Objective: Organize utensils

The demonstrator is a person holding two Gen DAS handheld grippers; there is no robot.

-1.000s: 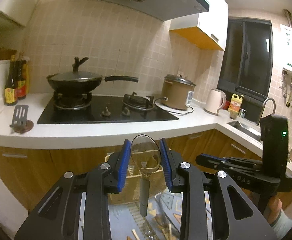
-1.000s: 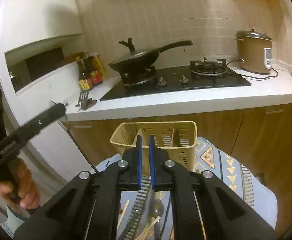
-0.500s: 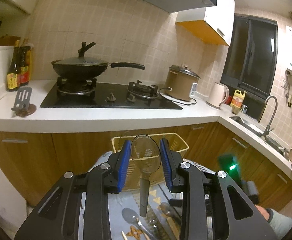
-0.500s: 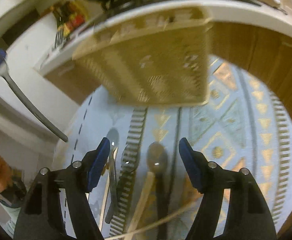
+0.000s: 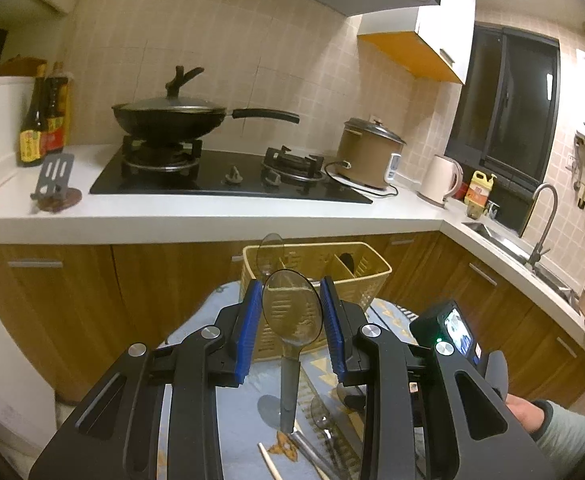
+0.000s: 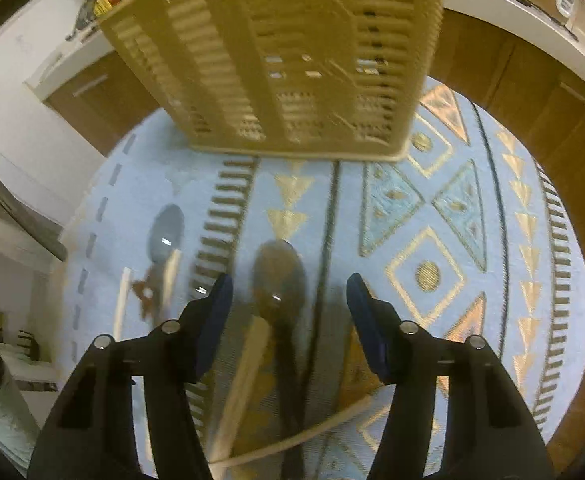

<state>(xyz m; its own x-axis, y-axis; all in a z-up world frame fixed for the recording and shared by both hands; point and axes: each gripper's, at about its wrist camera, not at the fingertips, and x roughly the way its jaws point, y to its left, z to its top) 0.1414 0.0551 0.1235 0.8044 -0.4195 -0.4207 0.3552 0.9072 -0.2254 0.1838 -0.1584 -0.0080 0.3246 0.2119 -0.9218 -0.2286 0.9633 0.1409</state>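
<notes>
Centrally, the translucent spoon (image 5: 291, 314) sits upright between your left gripper's (image 5: 292, 322) blue pads (image 5: 250, 330), bowl up and grey handle hanging toward six o'clock; the jaws are clamped on the bowl's edges. Beyond it, at twelve o'clock, stands the beige slotted caddy (image 5: 366, 280) on the patterned blue cloth (image 5: 228, 432), with another clear spoon (image 5: 270, 250) upright in its left compartment. Below the held spoon, on the cloth, lie a metal spoon (image 5: 322, 420), a chopstick (image 5: 270, 460) and a small brown star-shaped piece (image 5: 282, 442).

In the right wrist view, your right gripper (image 6: 290, 306) points steeply down at the cloth (image 6: 452, 208); its jaws have just been closing but stand apart, pads touching nothing. Between them, on the cloth, lies a dark spoon (image 6: 278, 276), its bowl toward twelve o'clock, with a pale wooden stick (image 6: 244, 372) running beside its handle toward seven o'clock. At ten o'clock lies a clear spoon (image 6: 166, 232). The caddy (image 6: 292, 60) fills the twelve o'clock field, blurred.

Outward, in the left wrist view: the white counter (image 5: 212, 220), a lidded wok (image 5: 170, 118) on the hob at eleven o'clock, a rice cooker (image 5: 370, 154) at one o'clock, a kettle (image 5: 438, 180), and your sleeve (image 5: 564, 428) at four o'clock.
</notes>
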